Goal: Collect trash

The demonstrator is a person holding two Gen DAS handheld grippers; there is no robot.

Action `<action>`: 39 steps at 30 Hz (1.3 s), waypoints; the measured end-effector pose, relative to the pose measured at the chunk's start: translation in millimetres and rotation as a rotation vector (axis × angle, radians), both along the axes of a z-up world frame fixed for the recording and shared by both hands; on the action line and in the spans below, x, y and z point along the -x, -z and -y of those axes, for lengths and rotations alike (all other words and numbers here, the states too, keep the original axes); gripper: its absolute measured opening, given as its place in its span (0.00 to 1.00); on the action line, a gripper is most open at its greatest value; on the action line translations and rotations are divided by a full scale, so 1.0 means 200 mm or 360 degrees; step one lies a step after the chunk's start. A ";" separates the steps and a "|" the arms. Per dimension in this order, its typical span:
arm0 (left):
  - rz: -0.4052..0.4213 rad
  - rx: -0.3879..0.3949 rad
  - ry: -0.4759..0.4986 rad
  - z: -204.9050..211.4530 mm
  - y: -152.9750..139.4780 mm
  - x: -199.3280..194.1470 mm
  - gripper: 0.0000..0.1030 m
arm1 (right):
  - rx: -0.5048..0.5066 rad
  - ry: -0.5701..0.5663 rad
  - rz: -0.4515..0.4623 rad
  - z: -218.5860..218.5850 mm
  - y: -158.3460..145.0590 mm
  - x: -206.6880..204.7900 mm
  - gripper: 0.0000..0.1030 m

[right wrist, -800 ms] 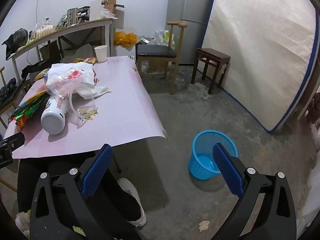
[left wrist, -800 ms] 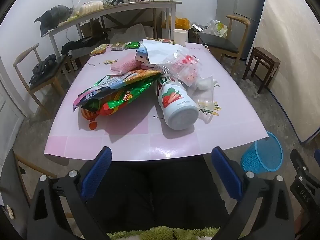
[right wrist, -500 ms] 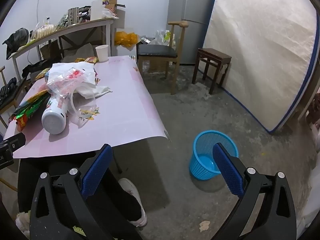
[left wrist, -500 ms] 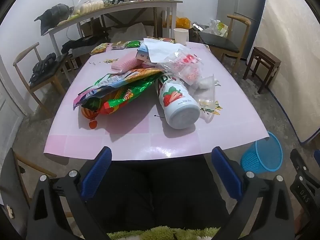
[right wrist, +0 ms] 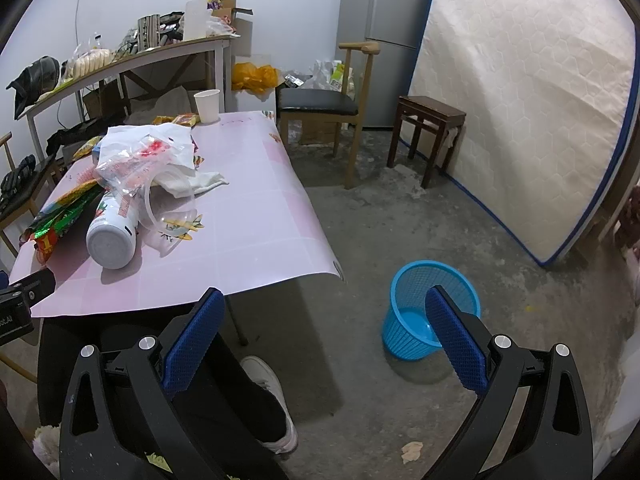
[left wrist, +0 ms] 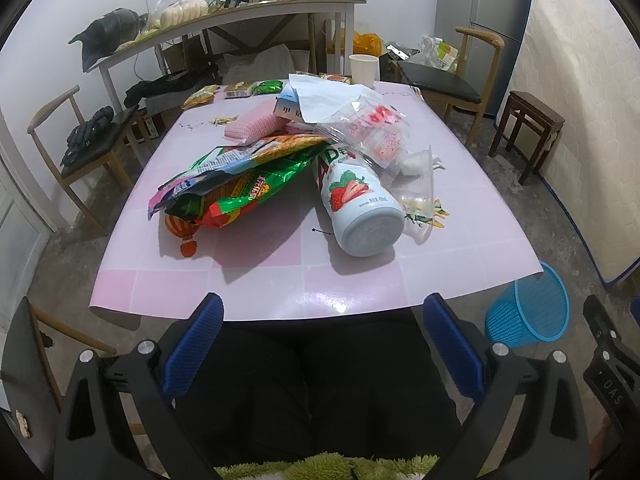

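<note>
left gripper (left wrist: pixel 320 344) jaws wide, empty, right gripper (right wrist: pixel 322 338) likewise

Left gripper (left wrist: pixel 322 344) is wide open with nothing in it, hanging over the person's dark trousers (left wrist: pixel 320 380) at the near edge of the pink table (left wrist: pixel 260 276). Trash pile mid-table: strawberry drink bottle (left wrist: pixel 360 204) on its side, touching a green snack bag (left wrist: pixel 240 184), clear plastic bag (left wrist: pixel 368 128) on top. Blue wastebasket (left wrist: pixel 528 312) sits on the floor to the right.

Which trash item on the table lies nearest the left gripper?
The white strawberry bottle, lying on its side with its base toward the left gripper. The snack bags and clear wrappers sit farther back.
</note>
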State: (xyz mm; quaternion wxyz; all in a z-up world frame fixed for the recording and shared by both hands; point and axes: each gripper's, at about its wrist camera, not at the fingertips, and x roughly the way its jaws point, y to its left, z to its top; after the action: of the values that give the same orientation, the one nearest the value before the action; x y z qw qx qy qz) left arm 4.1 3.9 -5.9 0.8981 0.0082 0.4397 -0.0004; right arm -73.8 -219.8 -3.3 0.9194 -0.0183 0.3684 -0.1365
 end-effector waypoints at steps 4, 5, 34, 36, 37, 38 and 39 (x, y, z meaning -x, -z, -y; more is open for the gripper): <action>-0.0001 -0.0003 -0.0002 0.00 0.01 0.00 0.95 | 0.0000 0.0000 0.0002 0.00 0.00 0.00 0.93; 0.0000 -0.0003 -0.0002 0.00 0.01 0.00 0.95 | 0.0003 0.0000 0.0001 0.00 0.00 0.00 0.93; -0.0013 -0.0029 -0.0022 -0.02 0.03 0.00 0.95 | -0.0013 -0.0003 0.0005 -0.01 0.01 0.00 0.93; -0.0014 -0.0023 -0.0020 -0.02 0.04 0.00 0.95 | -0.0012 -0.0001 0.0001 0.00 0.01 0.00 0.93; -0.0015 -0.0020 -0.0020 -0.02 0.04 0.00 0.95 | -0.0011 -0.0003 -0.0003 0.00 0.01 -0.01 0.93; -0.0017 -0.0015 -0.0018 -0.03 0.05 -0.01 0.95 | -0.0007 -0.0003 -0.0005 -0.01 0.01 -0.01 0.93; -0.0019 -0.0015 -0.0017 -0.03 0.05 -0.01 0.95 | -0.0006 -0.0003 -0.0003 0.00 0.01 -0.01 0.93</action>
State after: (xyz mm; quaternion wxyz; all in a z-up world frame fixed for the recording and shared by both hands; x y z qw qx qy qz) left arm 6.1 9.3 -15.2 0.8954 0.0101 0.4452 0.0063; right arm -71.5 -219.0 -5.9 0.9192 -0.0169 0.3694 -0.1350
